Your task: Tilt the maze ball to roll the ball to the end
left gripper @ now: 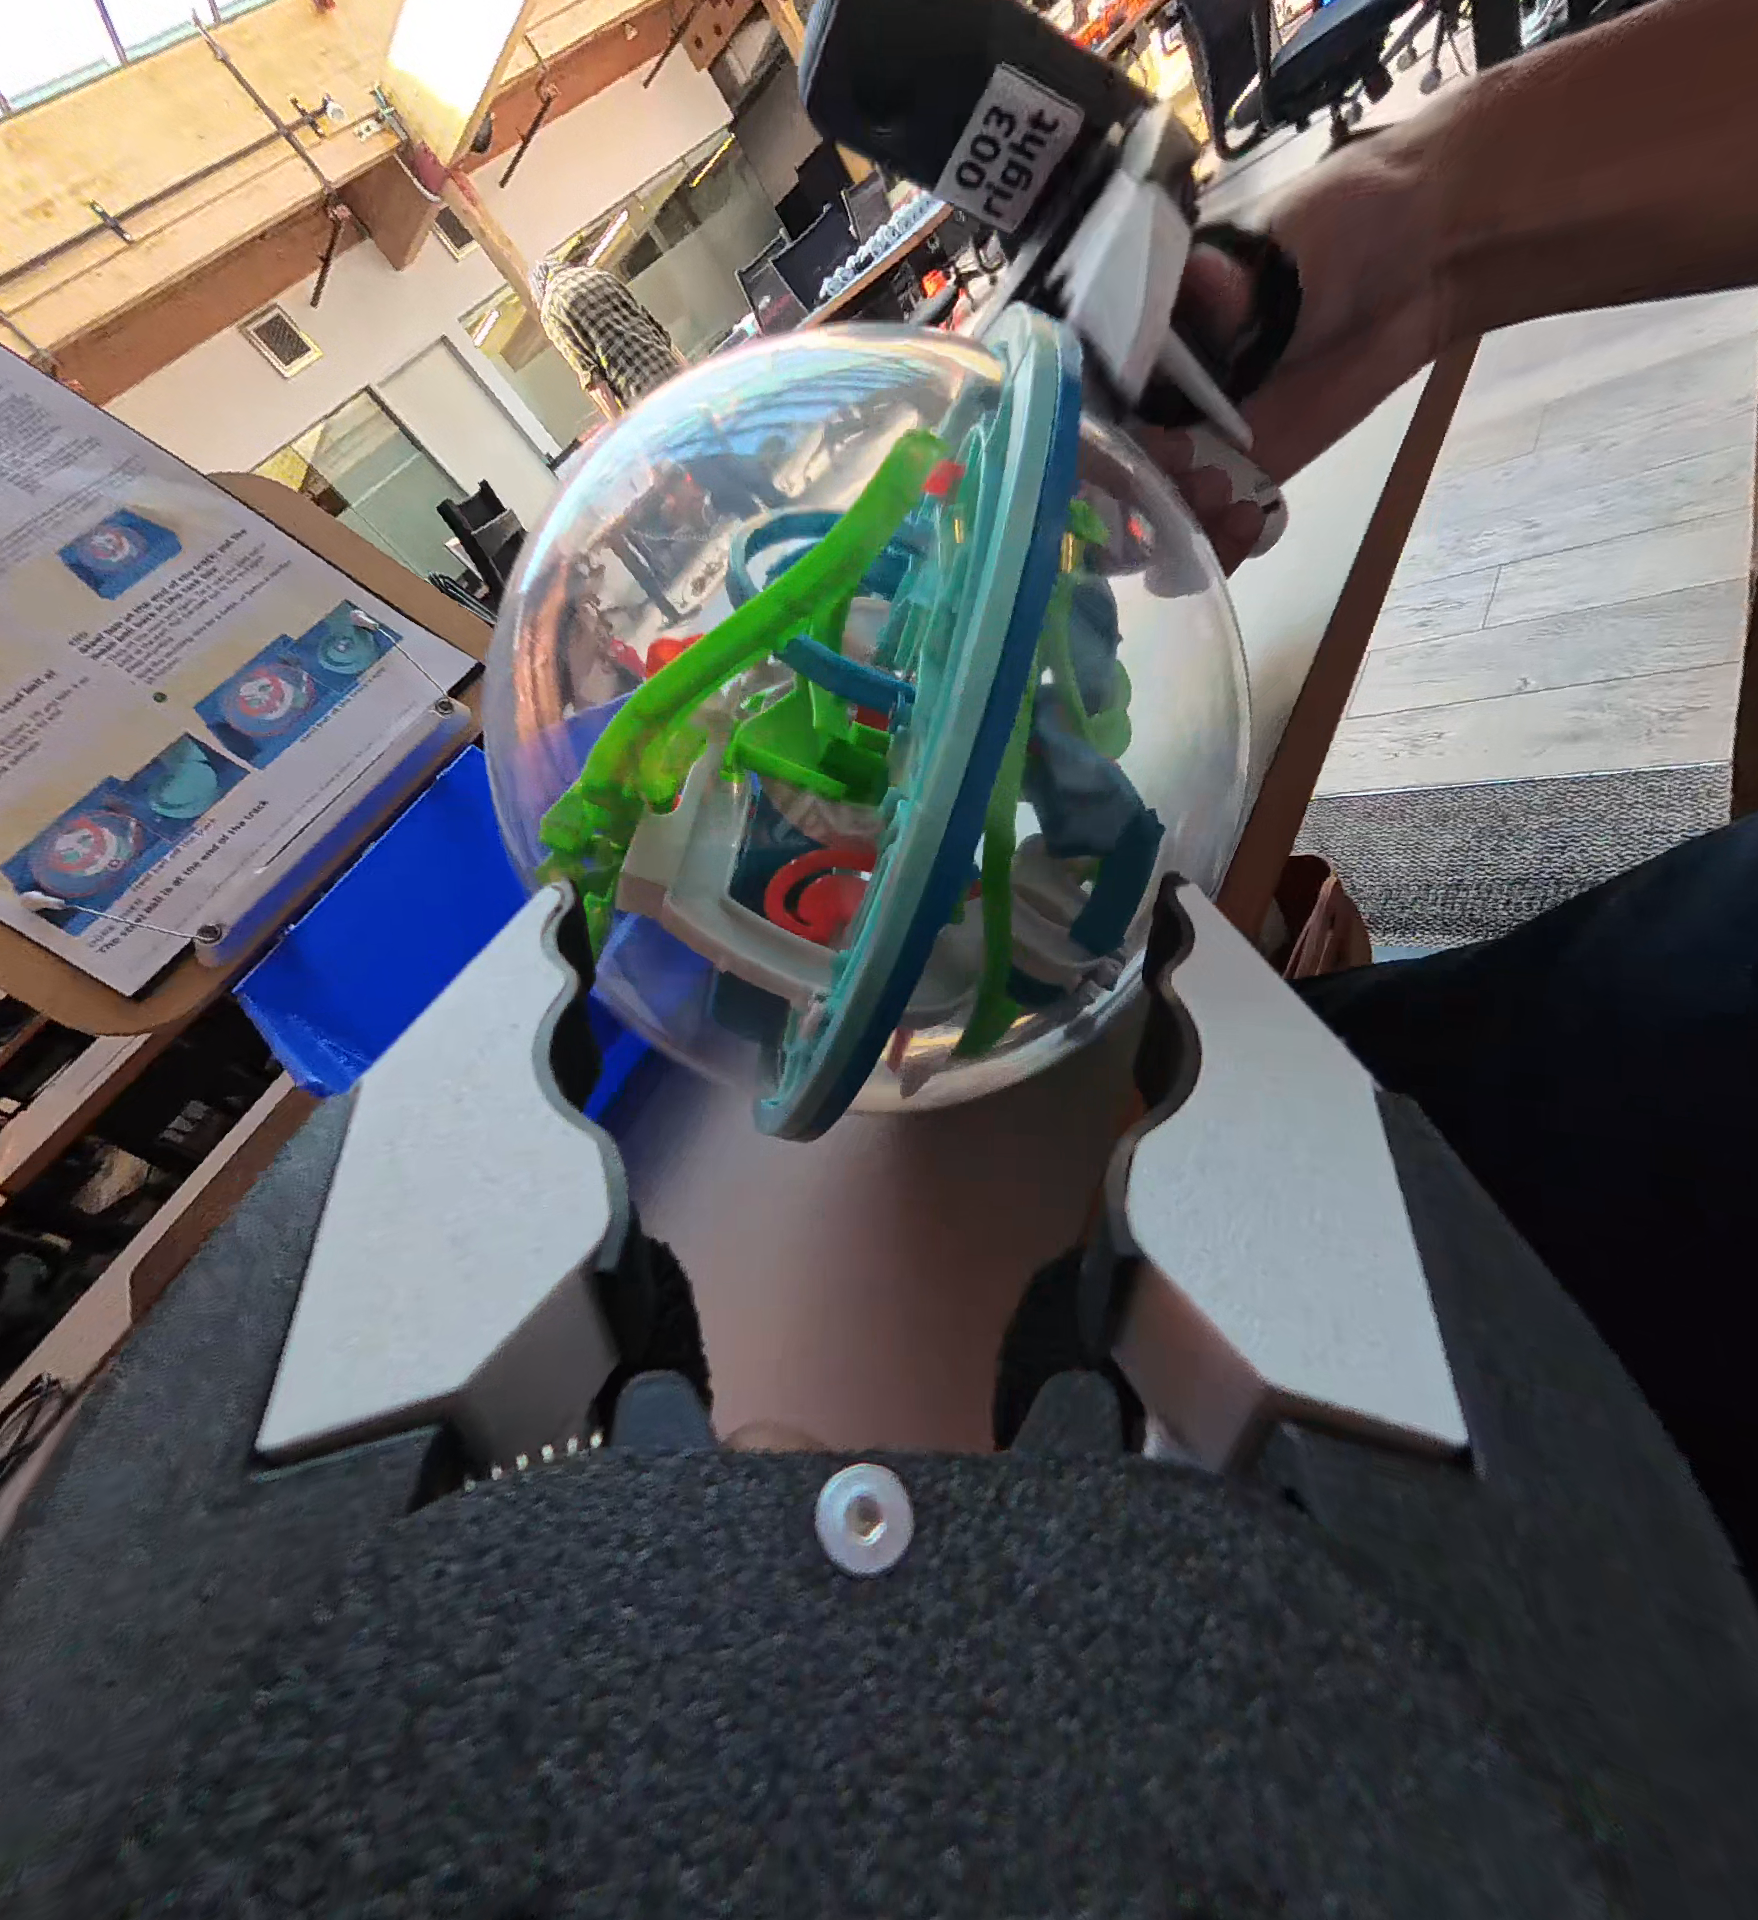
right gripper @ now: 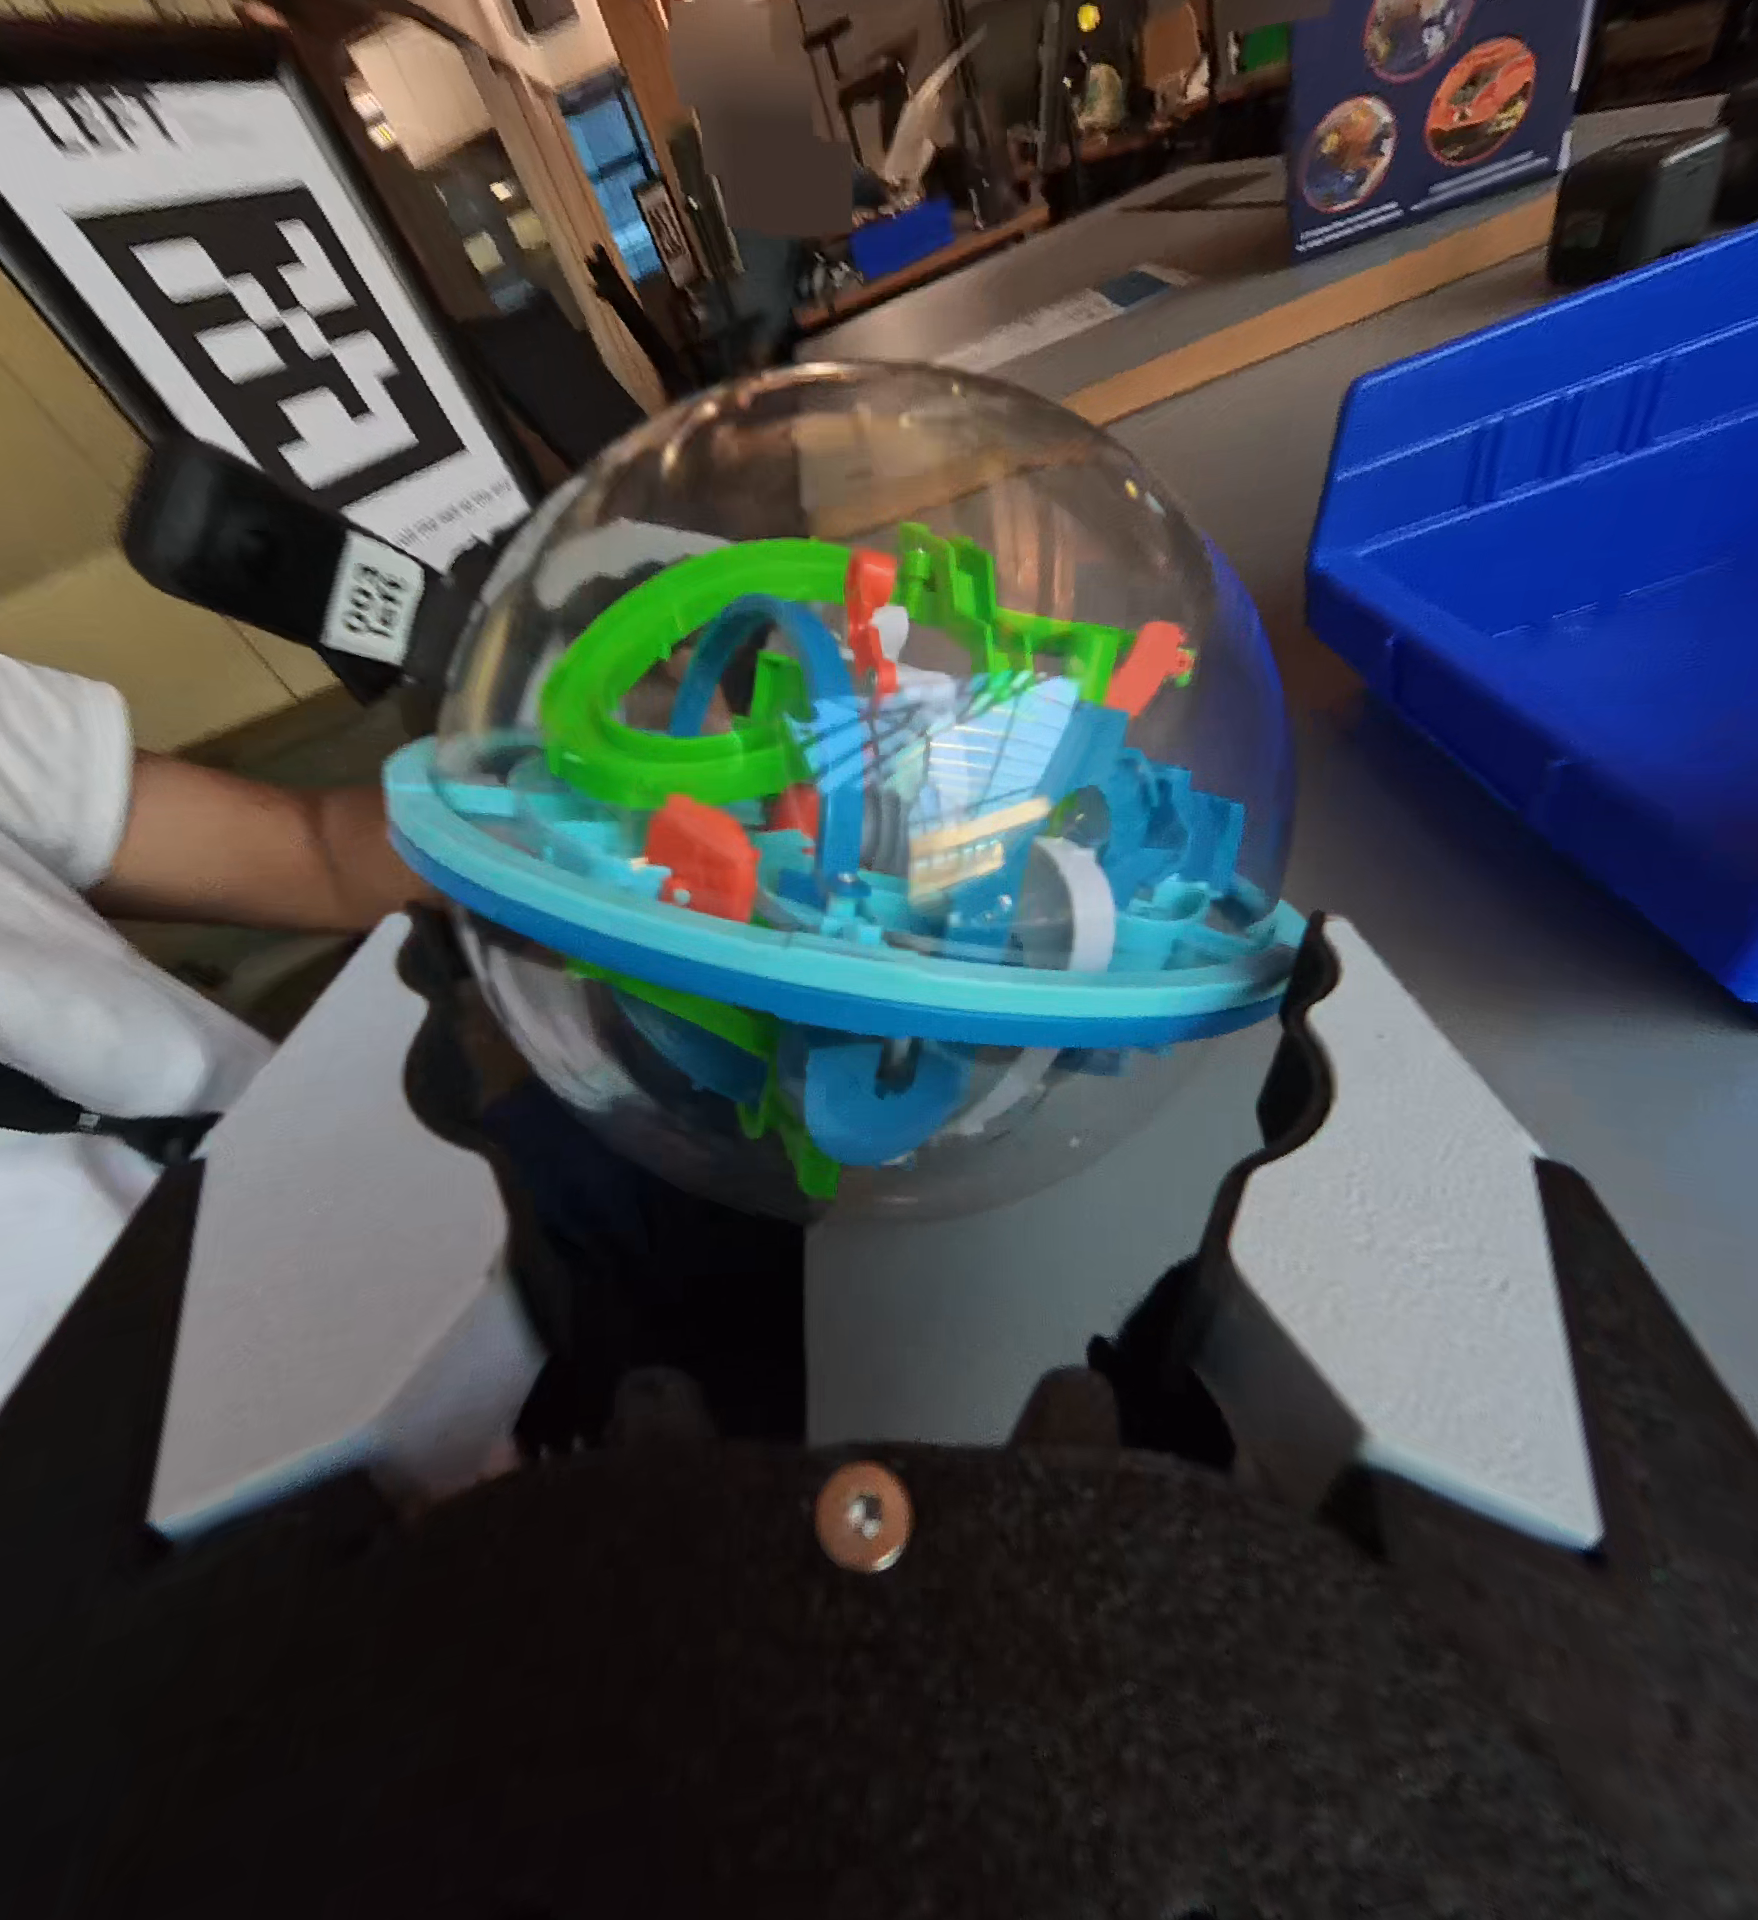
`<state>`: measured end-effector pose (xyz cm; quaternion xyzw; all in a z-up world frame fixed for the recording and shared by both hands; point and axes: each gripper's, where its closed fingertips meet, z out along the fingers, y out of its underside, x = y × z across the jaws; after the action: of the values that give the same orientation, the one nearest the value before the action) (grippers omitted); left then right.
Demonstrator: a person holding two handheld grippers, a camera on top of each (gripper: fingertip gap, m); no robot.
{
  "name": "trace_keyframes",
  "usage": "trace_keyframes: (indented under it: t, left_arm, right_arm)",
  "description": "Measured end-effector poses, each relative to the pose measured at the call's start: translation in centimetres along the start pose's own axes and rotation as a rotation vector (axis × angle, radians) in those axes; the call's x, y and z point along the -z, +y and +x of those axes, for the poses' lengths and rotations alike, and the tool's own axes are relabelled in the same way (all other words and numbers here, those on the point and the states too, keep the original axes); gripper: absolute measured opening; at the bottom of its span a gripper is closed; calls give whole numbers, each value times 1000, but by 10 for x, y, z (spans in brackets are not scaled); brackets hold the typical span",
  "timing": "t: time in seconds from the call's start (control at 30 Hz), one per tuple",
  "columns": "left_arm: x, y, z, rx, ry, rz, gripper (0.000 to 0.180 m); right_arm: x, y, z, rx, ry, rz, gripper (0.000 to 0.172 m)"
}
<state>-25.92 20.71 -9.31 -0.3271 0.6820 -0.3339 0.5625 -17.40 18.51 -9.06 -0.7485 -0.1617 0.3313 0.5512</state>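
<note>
Right wrist view: clear plastic maze ball (right gripper: pixel 854 790) with green, blue and orange tracks and a blue equator ring, lifted off the grey worktop (right gripper: pixel 1581 1122), clamped between right claw (right gripper: pixel 859 987) pads; blue plastic bin (right gripper: pixel 1602 644) just beside. Left claw (left gripper: pixel 870 956) also grips the sphere, ring steeply tilted

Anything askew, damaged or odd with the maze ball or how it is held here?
Nothing stands out. The maze ball is intact, held off the table between both grippers, left and right. Its equator ring is tilted. The blue bin sits upright.
</note>
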Motion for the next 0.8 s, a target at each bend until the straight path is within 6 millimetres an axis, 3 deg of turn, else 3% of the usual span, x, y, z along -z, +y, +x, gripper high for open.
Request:
trace_keyframes:
  t: [0.13,0.27,0.37,0.43,0.57,0.63,0.73,0.8]
  left_arm:
    - [3,4,-6,70,18,7,101]
    - [7,2,-17,238,51,43,88]
    - [12,-12,-29,459,102,132,87]
    - [12,-10,-36,634,164,125,84]
    - [13,9,-63,990,188,176,51]
    - [12,19,-70,1059,200,169,64]
    - [12,22,-72,1060,216,166,68]
    - [10,24,-67,1031,251,135,92]
  right_arm:
    - [-7,0,4,42,56,-19,151]
    - [-9,-8,9,-85,91,1,150]
    - [-12,-9,0,-169,134,-76,155]
    - [-11,-10,-4,-257,176,-130,154]
    - [-12,5,-3,-186,264,-256,144]
    - [-15,8,-3,-188,253,-272,136]
    - [-17,6,6,-198,255,-224,124]
    - [-17,3,9,-217,245,-182,122]
